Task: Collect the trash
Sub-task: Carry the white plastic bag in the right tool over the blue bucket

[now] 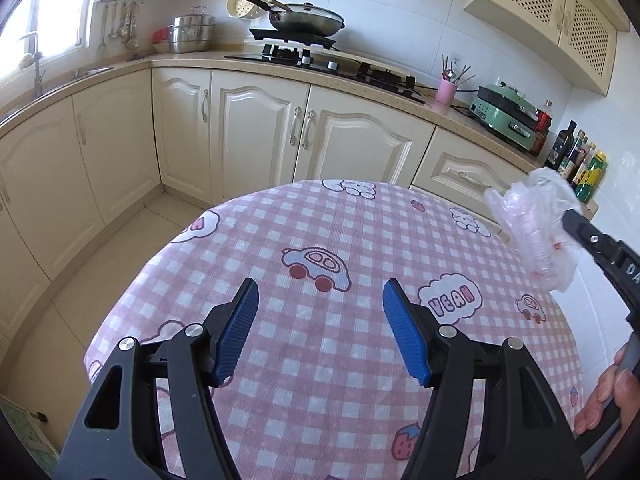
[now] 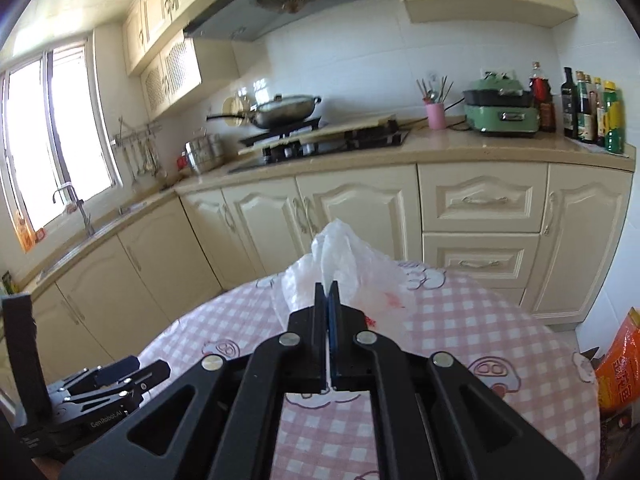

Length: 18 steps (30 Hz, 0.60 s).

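A crumpled clear plastic bag [image 2: 360, 276] with faint red print hangs above the pink checkered tablecloth [image 2: 460, 320]. My right gripper [image 2: 329, 292] is shut on it, the thin film pinched between the blue pads. The left wrist view shows the same bag [image 1: 536, 224] lifted at the right edge, held by the right gripper [image 1: 570, 216], with a hand [image 1: 604, 396] on its handle. My left gripper [image 1: 318, 292] is open over the tablecloth [image 1: 320, 380], nothing between its blue pads. It also shows low at the left in the right wrist view [image 2: 120, 376].
Cream cabinets [image 1: 248, 120] and a counter with a stove [image 1: 320, 60] and wok [image 1: 308, 20] run behind the table. A pink utensil cup [image 1: 446, 90], a green appliance [image 1: 508, 116] and bottles [image 1: 580, 160] stand on the right. An orange bag [image 2: 618, 368] stands beside the table.
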{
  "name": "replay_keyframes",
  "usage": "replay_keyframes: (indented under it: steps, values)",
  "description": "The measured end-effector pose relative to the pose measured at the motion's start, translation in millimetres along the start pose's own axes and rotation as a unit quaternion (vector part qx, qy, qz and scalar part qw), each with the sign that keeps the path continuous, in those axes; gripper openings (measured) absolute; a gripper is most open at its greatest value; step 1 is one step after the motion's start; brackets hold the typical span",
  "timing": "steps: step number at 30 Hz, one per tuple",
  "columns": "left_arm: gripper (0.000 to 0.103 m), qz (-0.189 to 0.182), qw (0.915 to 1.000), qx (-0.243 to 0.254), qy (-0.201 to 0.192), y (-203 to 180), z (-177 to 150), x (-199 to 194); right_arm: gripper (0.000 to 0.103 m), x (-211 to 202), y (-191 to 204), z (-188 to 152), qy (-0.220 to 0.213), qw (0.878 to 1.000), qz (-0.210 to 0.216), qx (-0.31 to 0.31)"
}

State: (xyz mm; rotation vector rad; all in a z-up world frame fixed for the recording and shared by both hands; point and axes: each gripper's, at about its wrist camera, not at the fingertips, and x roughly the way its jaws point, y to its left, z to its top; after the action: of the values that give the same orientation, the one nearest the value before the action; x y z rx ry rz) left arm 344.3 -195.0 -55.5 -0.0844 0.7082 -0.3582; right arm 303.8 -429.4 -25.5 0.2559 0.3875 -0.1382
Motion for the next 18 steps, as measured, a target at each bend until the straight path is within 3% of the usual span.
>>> replay_keyframes:
  steps: [7,13,18]
  values:
    - [0.062,-0.001,0.9997,-0.014,-0.021,16,-5,-32,0.002,-21,22,4,0.0,0.999,0.036,-0.006]
    - [0.062,0.029,0.9983,-0.038,-0.032,56,-14,-60,0.002,-14,100,-18,0.03,0.992,0.114,-0.037]
    - [0.062,0.069,0.9943,-0.071,-0.04,108,-27,-85,0.002,-1,182,-51,0.067,0.978,0.185,-0.067]
